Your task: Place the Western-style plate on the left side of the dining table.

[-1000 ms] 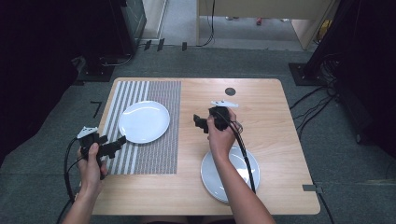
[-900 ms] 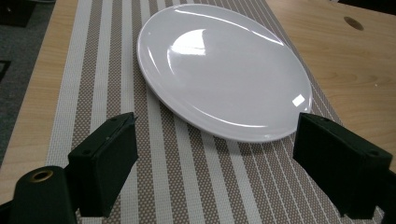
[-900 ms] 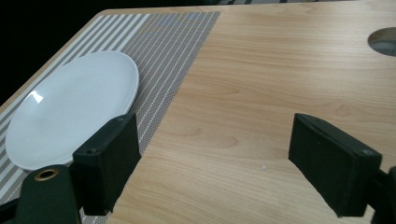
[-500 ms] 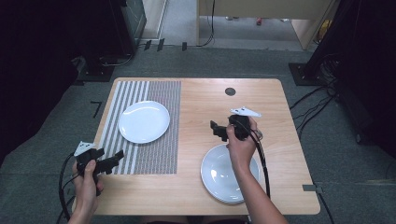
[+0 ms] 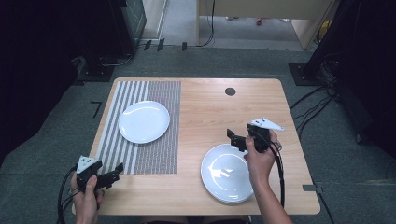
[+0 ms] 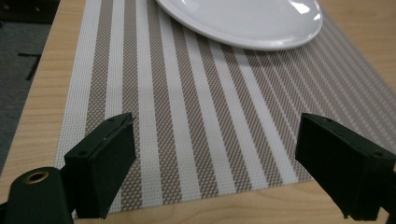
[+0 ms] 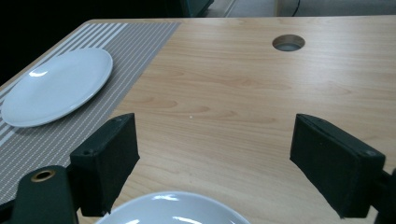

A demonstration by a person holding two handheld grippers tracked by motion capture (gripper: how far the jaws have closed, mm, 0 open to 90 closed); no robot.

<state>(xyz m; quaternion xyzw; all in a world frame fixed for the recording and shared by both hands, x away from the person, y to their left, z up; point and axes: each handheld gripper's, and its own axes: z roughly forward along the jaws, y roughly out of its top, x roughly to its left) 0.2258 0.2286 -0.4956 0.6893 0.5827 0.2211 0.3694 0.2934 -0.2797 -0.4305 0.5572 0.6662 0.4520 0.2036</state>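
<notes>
Wooden worktop (image 5: 205,107) carries striped placemat (image 5: 140,126) as landmark. Bowl (image 5: 229,172) lies right of placemat, directly below right gripper (image 5: 237,139); jaws wide open, empty. Left gripper (image 5: 111,175) at placemat near corner, open, empty. Plate (image 5: 144,121) rests on placemat. Right hand nearer bowl.

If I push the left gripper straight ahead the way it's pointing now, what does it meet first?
The left gripper, open and holding nothing, points along the striped placemat toward the white plate lying on it. Nothing stands between, so it would probably meet the plate's near rim first; if angled downward, it could touch the placemat sooner.
</notes>
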